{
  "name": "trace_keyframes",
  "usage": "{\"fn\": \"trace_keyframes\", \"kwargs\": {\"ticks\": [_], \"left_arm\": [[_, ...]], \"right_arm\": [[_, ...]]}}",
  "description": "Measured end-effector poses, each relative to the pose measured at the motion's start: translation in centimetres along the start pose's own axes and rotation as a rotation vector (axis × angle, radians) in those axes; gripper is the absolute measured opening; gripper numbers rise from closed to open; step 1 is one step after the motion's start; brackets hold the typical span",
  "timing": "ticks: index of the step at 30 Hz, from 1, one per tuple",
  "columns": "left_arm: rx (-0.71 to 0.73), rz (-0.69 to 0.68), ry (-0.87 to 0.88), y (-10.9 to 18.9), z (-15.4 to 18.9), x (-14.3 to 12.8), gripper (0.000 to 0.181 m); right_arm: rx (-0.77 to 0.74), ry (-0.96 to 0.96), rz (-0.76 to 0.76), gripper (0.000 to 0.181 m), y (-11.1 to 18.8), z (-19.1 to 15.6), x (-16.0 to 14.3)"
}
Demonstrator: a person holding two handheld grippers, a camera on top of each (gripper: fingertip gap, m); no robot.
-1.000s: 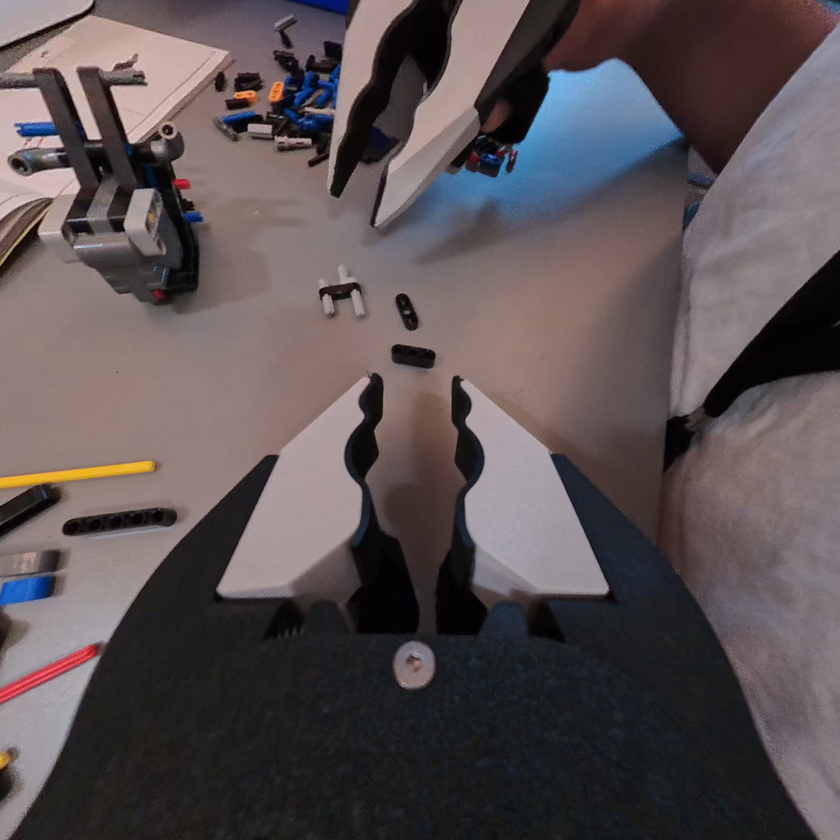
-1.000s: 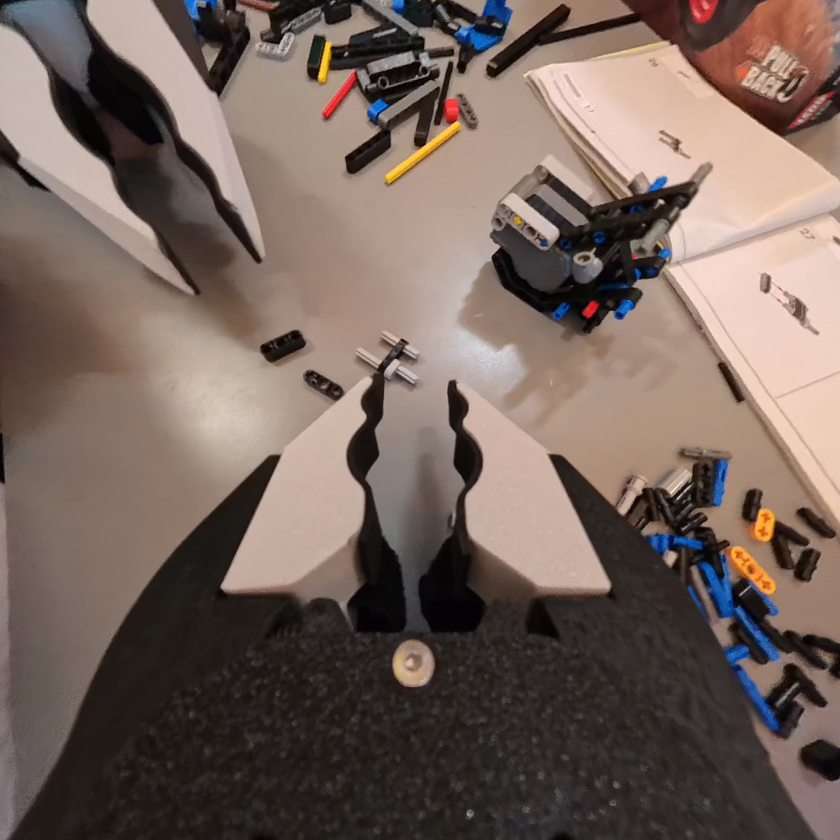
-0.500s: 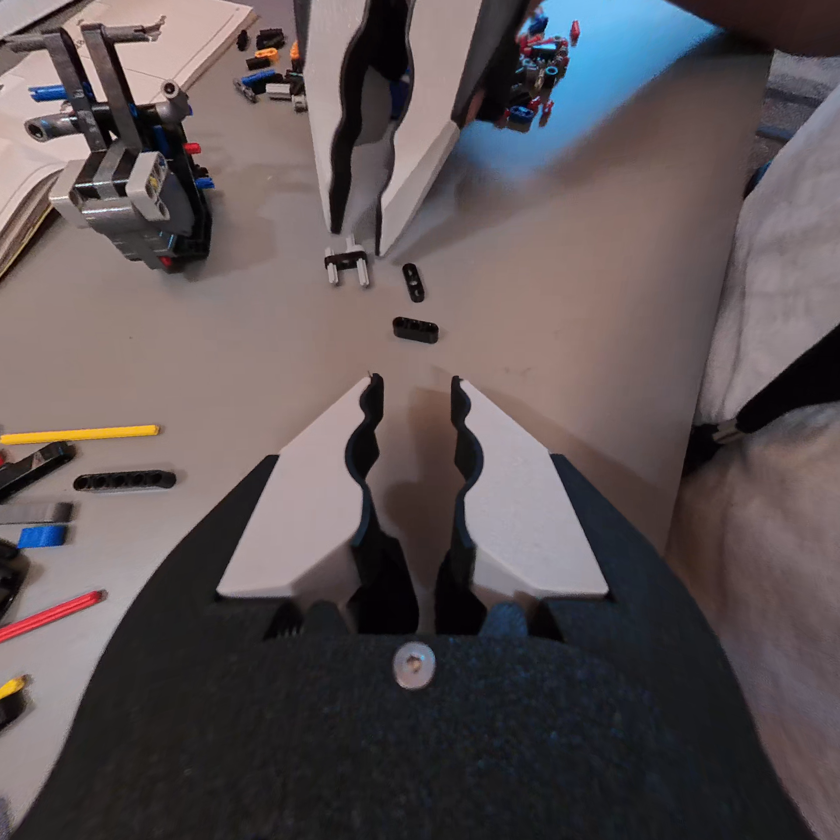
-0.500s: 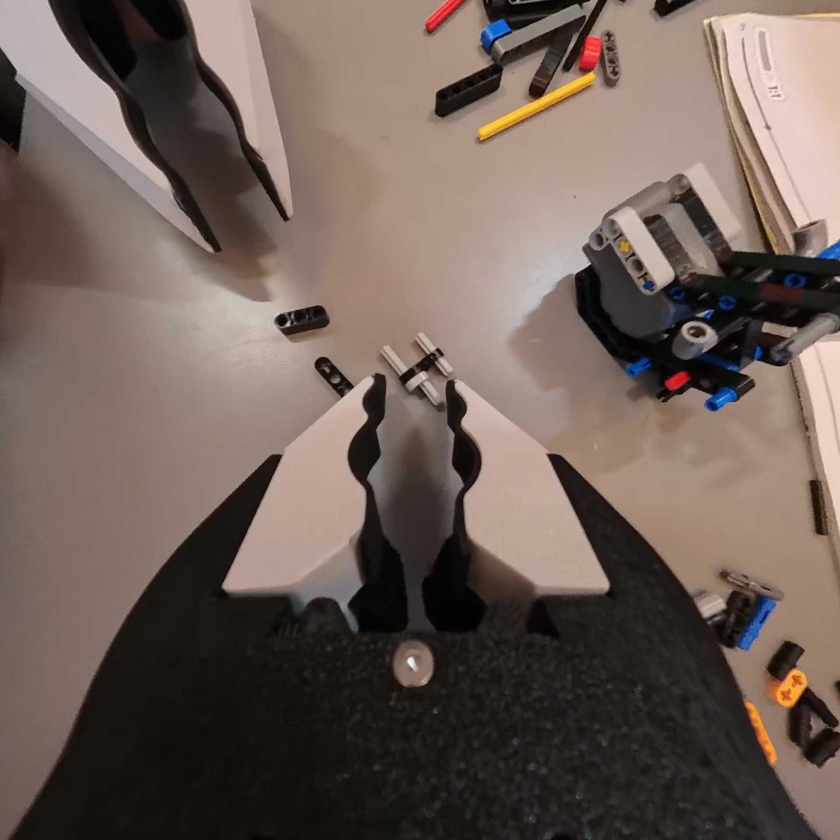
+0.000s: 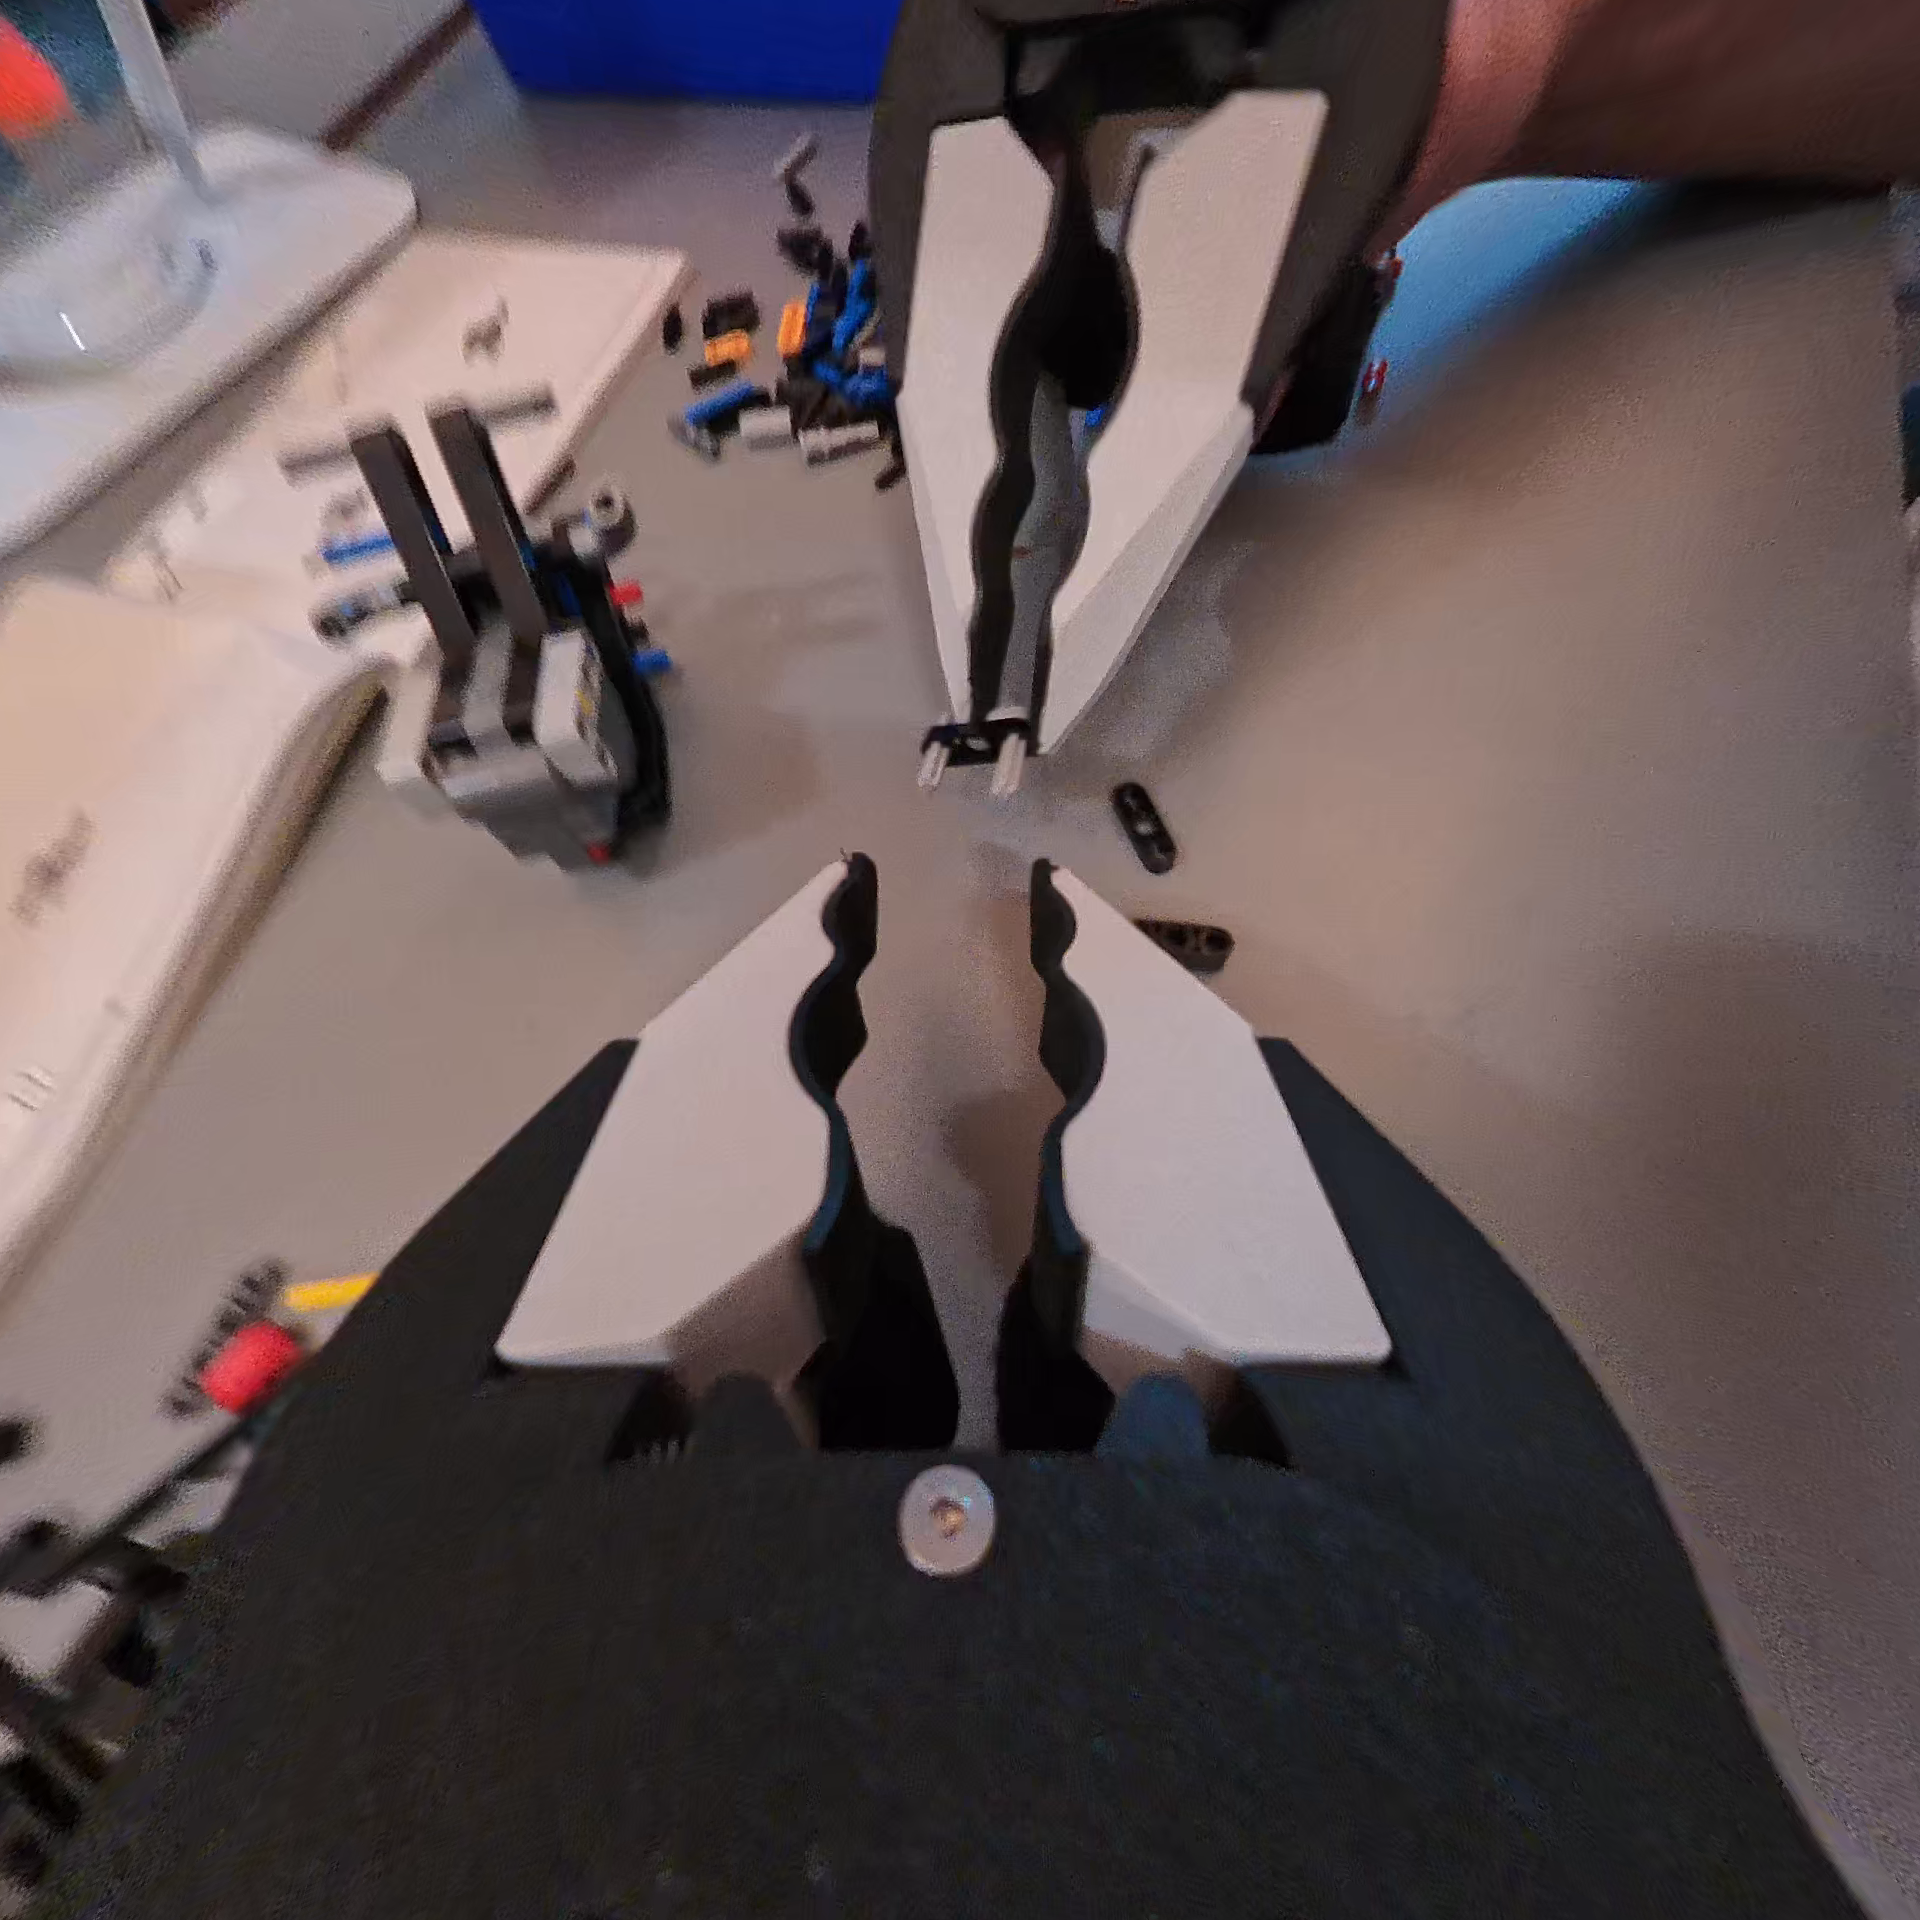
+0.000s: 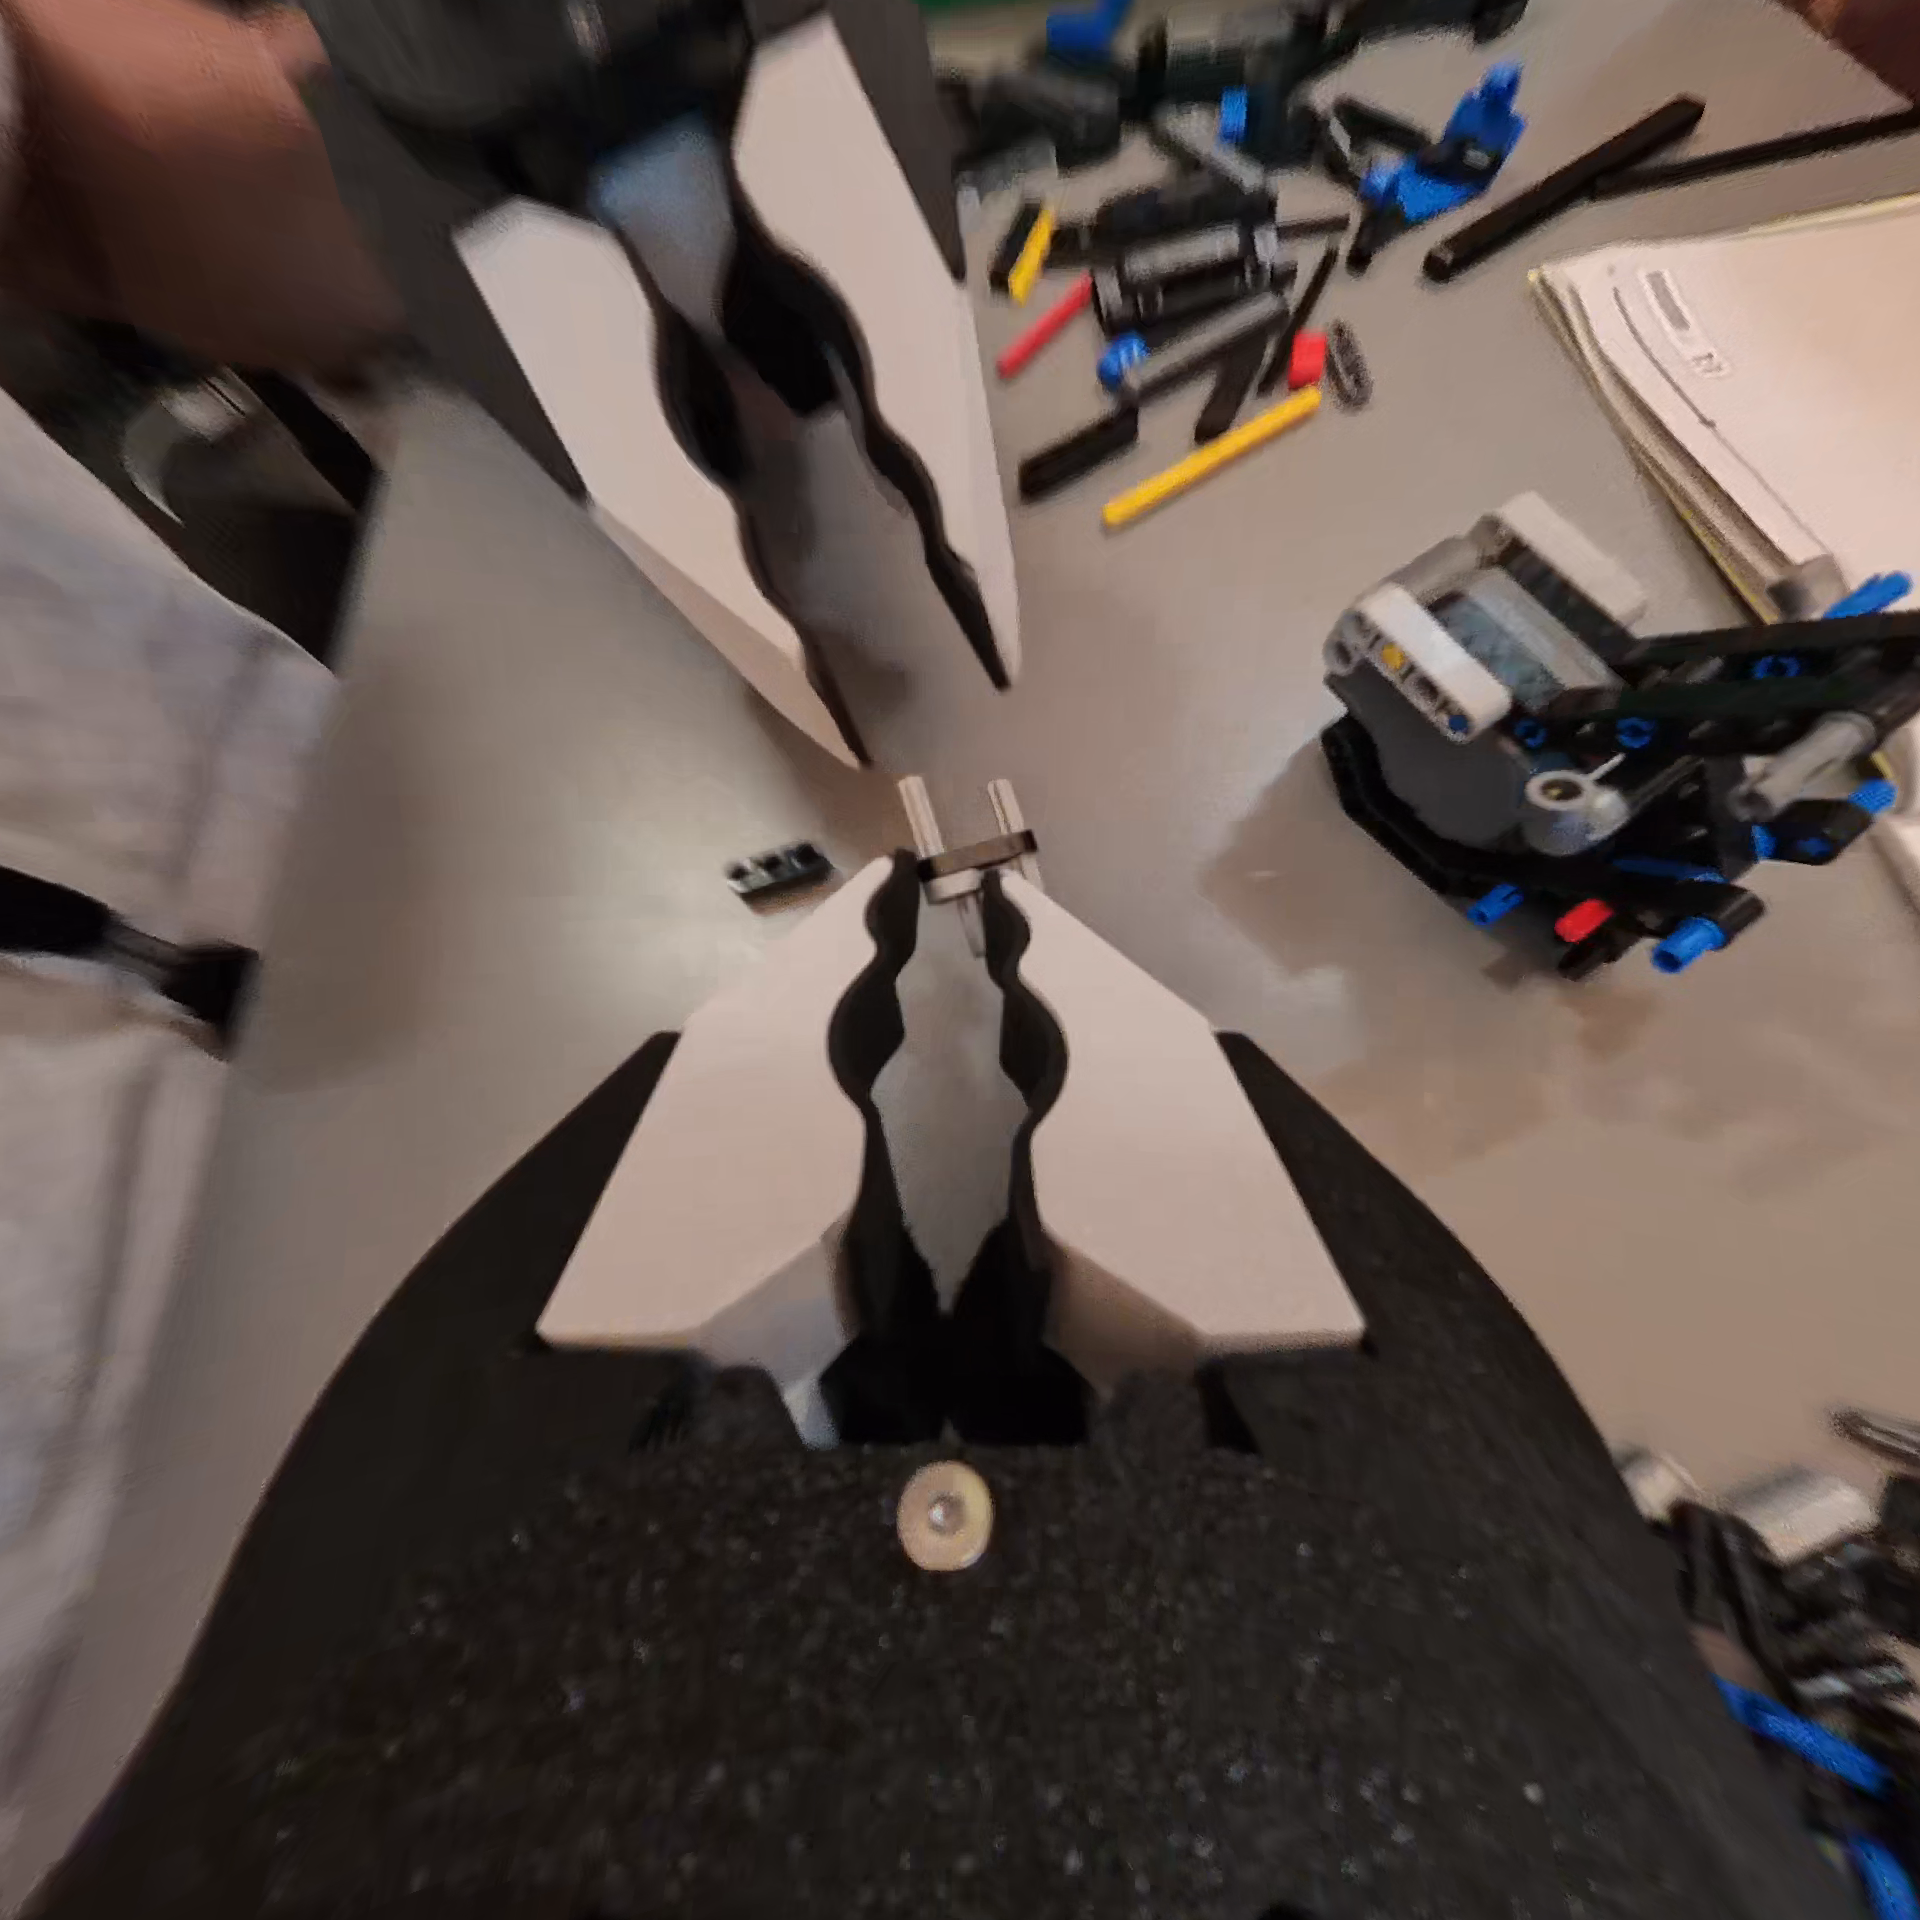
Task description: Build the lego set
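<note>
My right gripper (image 6: 951, 873) is shut on a small black connector with two grey pins (image 6: 971, 857) and holds it by one pin at its fingertips. In the left wrist view the right gripper (image 5: 1006, 727) points down with the pin piece (image 5: 977, 750) at its tips, just above the grey table. My left gripper (image 5: 945, 871) is open and empty, its tips a short way in front of that piece; it also shows in the right wrist view (image 6: 932, 719). The partly built grey, black and blue model (image 5: 530, 707) (image 6: 1558, 748) stands on the table beside them.
Two small black links (image 5: 1143, 826) (image 5: 1184, 940) lie near my left gripper's right finger, one also seen as (image 6: 779, 868). An open instruction booklet (image 5: 156, 727) (image 6: 1766, 364) lies past the model. Piles of loose pieces (image 5: 800, 364) (image 6: 1195, 260) lie farther out. A person's white clothing (image 6: 104, 779) is at the table edge.
My right gripper came down on the pin piece, closed on it and lifted it off the table. My left gripper swung left toward it and stayed open.
</note>
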State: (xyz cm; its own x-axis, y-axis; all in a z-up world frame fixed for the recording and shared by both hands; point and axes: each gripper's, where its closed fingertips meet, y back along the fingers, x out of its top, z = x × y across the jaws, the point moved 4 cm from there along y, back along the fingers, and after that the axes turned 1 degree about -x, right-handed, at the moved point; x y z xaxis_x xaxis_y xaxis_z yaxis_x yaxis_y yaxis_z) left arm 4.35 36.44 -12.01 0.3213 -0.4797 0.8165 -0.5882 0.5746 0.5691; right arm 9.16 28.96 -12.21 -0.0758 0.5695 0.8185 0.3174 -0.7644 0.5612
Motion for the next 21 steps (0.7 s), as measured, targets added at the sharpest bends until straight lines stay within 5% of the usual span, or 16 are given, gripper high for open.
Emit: {"fn": "trace_keyframes", "kwargs": {"ticks": [1,5,14,18,21], "left_arm": [[0.009,0.017,-0.070,0.0,-0.2,0.5,0.028],[-0.004,0.067,-0.182,-0.2,-0.8,2.2,0.029],[-0.096,0.353,-0.015,0.1,-1.7,4.8,0.027],[-0.221,0.251,-0.054,0.0,-0.3,3.1,0.032],[-0.304,0.027,-0.075,-0.4,0.4,0.1,0.036]], "right_arm": [[0.048,-0.051,0.059,0.011,0.5,-0.1,0.6],[0.134,-0.164,0.214,0.011,2.1,0.2,2.0],[0.249,-0.289,0.483,0.011,4.8,1.1,4.1],[0.157,-0.243,0.444,0.011,4.7,1.9,3.5],[0.029,-0.133,0.342,0.012,4.2,2.1,2.4]]}}
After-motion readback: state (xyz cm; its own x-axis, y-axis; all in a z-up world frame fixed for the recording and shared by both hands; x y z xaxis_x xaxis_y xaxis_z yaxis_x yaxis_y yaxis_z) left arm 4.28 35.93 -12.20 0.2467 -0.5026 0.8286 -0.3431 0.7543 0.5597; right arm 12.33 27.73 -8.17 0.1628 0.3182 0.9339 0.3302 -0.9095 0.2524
